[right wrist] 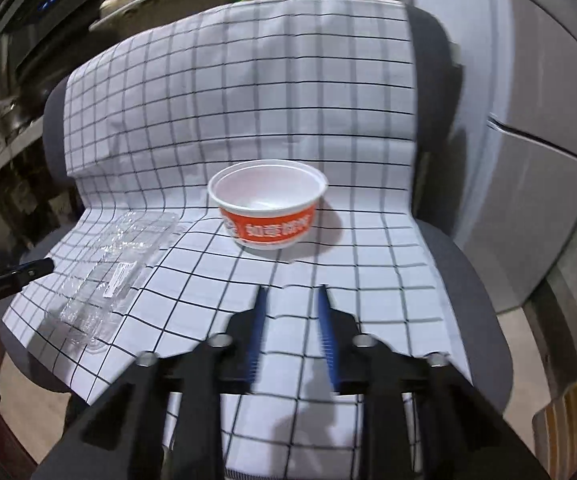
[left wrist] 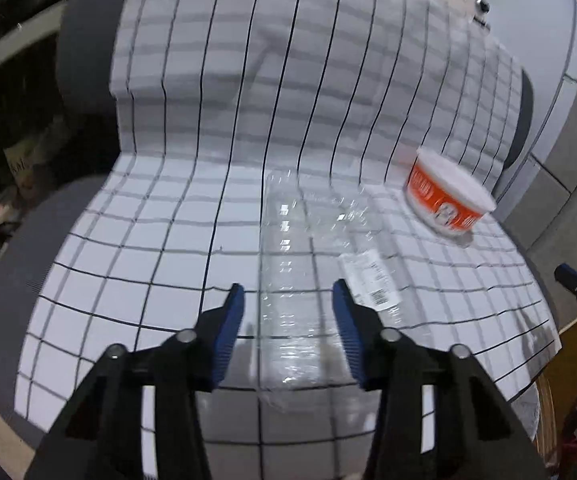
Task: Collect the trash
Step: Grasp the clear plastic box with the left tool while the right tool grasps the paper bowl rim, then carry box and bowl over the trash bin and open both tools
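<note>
Grey chair (right wrist: pixel 464 264) draped with white checked cloth (right wrist: pixel 248 92), black grid lines, covering backrest and seat. Grey-white fridge-like cabinet (right wrist: pixel 536 184) to the chair's right in the right wrist view.

Clear plastic clamshell container (left wrist: pixel 300 276) lies flat on the seat cloth, left part of seat in right wrist view (right wrist: pixel 108 264). Its long axis runs front to back across the seat, one end toward the backrest fold, the other toward the seat's front edge. White barcode label (left wrist: pixel 372 280) on its right side.

Orange and white paper bowl (right wrist: pixel 268 208) stands upright on the seat, mouth up, near the backrest fold, right of the container and apart from it; inside looks bare white.

Left tool (left wrist: pixel 288 308): blue pads apart, near end of the container between them, contact unclear. Right tool (right wrist: pixel 290 304): pads apart, nothing between, low over seat cloth, pointed at the bowl, well short of it.
</note>
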### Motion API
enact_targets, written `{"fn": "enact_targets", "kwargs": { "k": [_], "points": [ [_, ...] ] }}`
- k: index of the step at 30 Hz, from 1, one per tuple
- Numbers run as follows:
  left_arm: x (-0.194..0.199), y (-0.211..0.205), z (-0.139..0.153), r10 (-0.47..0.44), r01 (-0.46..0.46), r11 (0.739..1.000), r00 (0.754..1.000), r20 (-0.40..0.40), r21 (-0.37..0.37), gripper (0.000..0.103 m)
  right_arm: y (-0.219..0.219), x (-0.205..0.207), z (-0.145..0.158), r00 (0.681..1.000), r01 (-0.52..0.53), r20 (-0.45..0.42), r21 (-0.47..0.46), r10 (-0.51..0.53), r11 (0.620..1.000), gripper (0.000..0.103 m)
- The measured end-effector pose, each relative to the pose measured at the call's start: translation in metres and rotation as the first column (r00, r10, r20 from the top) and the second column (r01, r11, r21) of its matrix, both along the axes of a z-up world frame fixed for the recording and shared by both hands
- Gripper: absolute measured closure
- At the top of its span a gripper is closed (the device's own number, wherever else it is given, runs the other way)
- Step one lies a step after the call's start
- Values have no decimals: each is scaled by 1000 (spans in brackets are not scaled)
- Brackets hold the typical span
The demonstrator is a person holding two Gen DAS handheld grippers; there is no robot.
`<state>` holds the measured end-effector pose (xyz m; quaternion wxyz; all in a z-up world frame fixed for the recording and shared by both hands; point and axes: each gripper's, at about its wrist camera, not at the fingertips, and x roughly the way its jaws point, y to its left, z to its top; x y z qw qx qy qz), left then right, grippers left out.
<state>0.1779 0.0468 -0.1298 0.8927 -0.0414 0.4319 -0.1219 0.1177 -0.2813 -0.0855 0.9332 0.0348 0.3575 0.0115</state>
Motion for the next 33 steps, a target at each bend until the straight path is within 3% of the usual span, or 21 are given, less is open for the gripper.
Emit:
{"fn": "enact_targets", "kwargs": {
  "k": [5, 8, 9, 11, 13, 19, 23, 25, 27, 29, 33],
  "points": [
    [24, -6, -32, -16, 18, 1000, 996, -85, 16, 65, 6, 20, -8, 999, -24, -28, 9, 25, 1000, 81],
    [32, -7, -41, -12, 14, 1000, 995, -98, 22, 69, 2, 33, -13, 999, -12, -47, 40, 14, 999, 80],
    [34, -7, -42, -10, 12, 1000, 995, -99, 18, 73, -1, 37, -15, 999, -4, -52, 52, 7, 999, 75],
    [37, -7, -44, -8, 10, 1000, 995, -99, 15, 90, -7, 47, -17, 998, 14, -57, 81, -10, 997, 67],
    [34, -5, -37, 2, -2, 1000, 998, -69, -3, 98, -14, 59, -17, 998, 37, -57, 119, -31, 992, 63],
    [5, 1, 2, 52, -47, 996, 997, 60, -70, 99, -30, 106, -14, 994, 110, -43, 156, -105, 982, 63],
    [-12, 2, 25, 79, -66, 992, 990, 120, -110, 99, -40, 149, -29, 982, 179, -91, 176, -165, 968, 63],
    [-14, 0, 31, 78, -63, 990, 989, 123, -124, 99, -44, 164, -40, 975, 204, -131, 197, -180, 959, 65],
    [-19, -5, 33, 69, -55, 992, 990, 126, -114, 99, -49, 171, -50, 971, 211, -167, 263, -171, 941, 89],
    [-22, -9, 33, 62, -49, 994, 991, 123, -100, 99, -50, 163, -45, 975, 210, -138, 298, -176, 931, 97],
    [-32, -22, 33, 45, -34, 996, 991, 130, -83, 99, -47, 120, -10, 986, 167, -36, 295, -163, 941, 98]
  ]
}}
